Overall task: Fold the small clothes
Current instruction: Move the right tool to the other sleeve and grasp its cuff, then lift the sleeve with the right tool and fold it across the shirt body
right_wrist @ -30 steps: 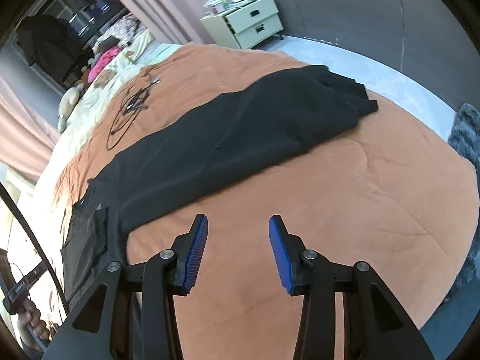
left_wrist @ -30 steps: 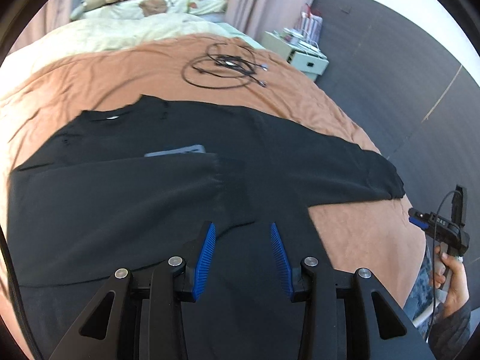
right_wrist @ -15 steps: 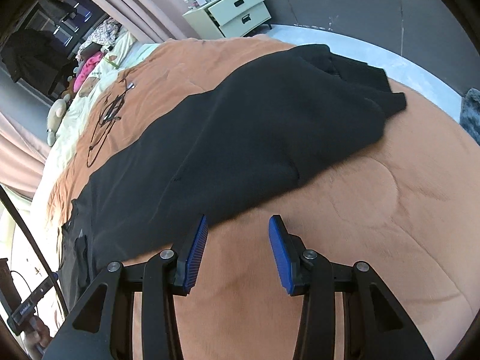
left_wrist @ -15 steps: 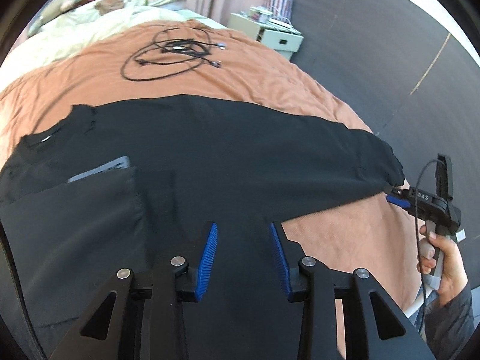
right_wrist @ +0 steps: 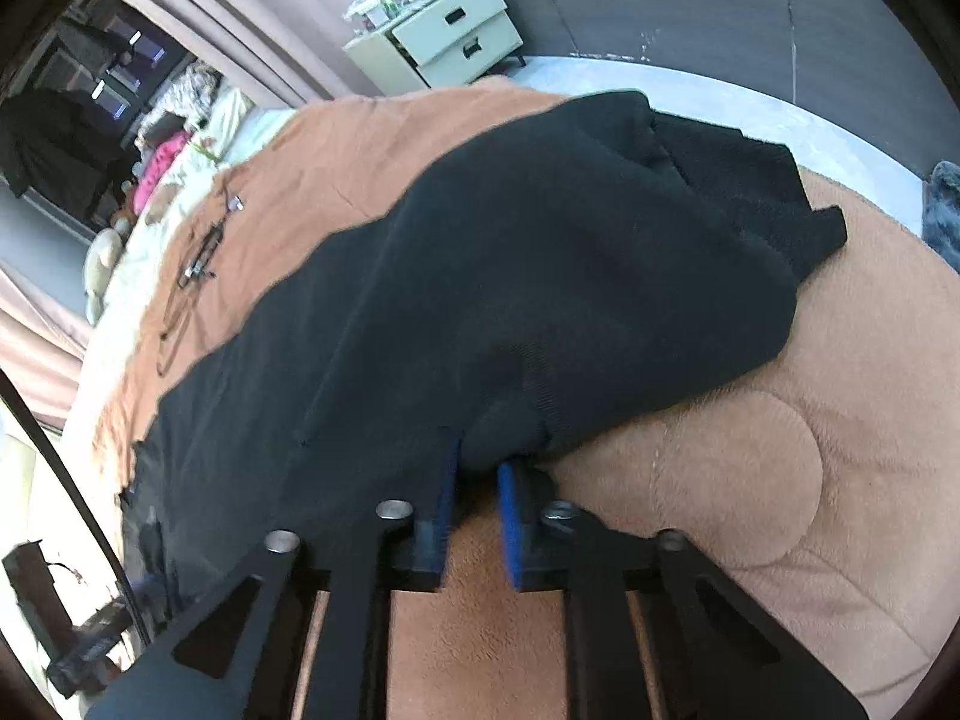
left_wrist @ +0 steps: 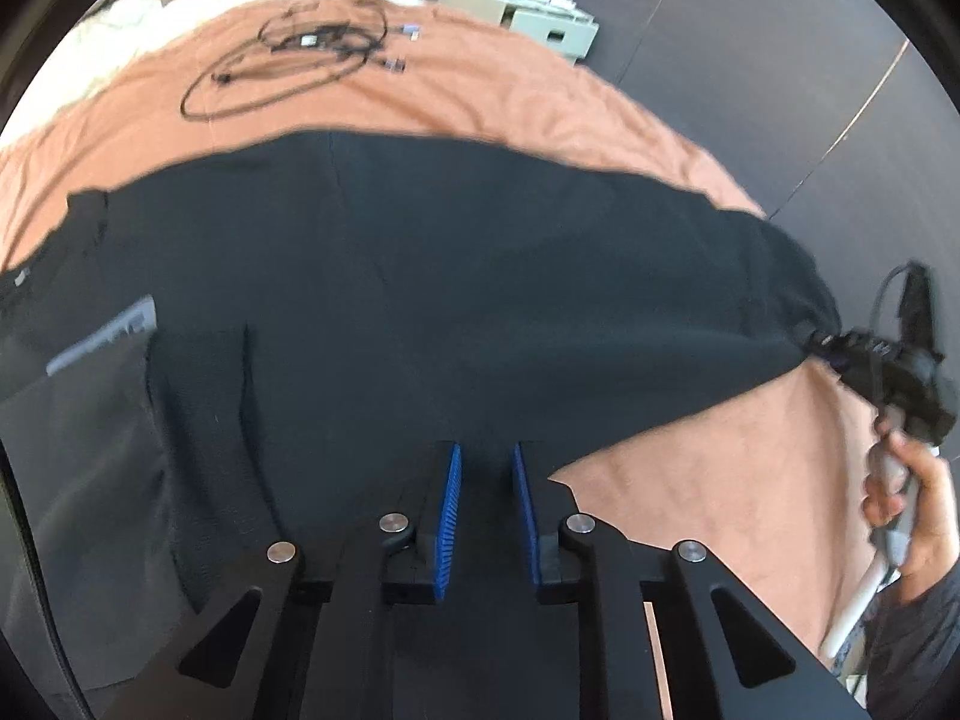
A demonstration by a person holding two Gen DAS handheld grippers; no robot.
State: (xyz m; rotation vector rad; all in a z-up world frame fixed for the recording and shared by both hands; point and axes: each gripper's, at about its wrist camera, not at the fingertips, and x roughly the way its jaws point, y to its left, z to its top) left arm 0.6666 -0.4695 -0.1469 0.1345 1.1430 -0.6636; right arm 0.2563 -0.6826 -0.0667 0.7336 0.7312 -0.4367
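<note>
A black long-sleeved top (left_wrist: 420,276) lies spread across the brown bedspread (left_wrist: 708,480); its left sleeve is folded over the body. My left gripper (left_wrist: 485,468) has narrowed on the top's lower edge at the armpit, blue pads on each side of the cloth. My right gripper (right_wrist: 477,468) is shut on the edge of the right sleeve (right_wrist: 540,300) near the cuff, with cloth bunched between the pads. It also shows at the right of the left wrist view (left_wrist: 864,354), held by a hand.
A coil of black cables (left_wrist: 288,60) lies on the bedspread beyond the top. A pale bedside cabinet (right_wrist: 444,36) stands past the bed's far corner. Pillows and soft toys (right_wrist: 150,180) lie at the head of the bed. A grey label (left_wrist: 108,336) shows on the top.
Both grippers have come in on the top and narrowed. The right one moved forward onto the sleeve edge and shut on it; the left pads closed in on the cloth.
</note>
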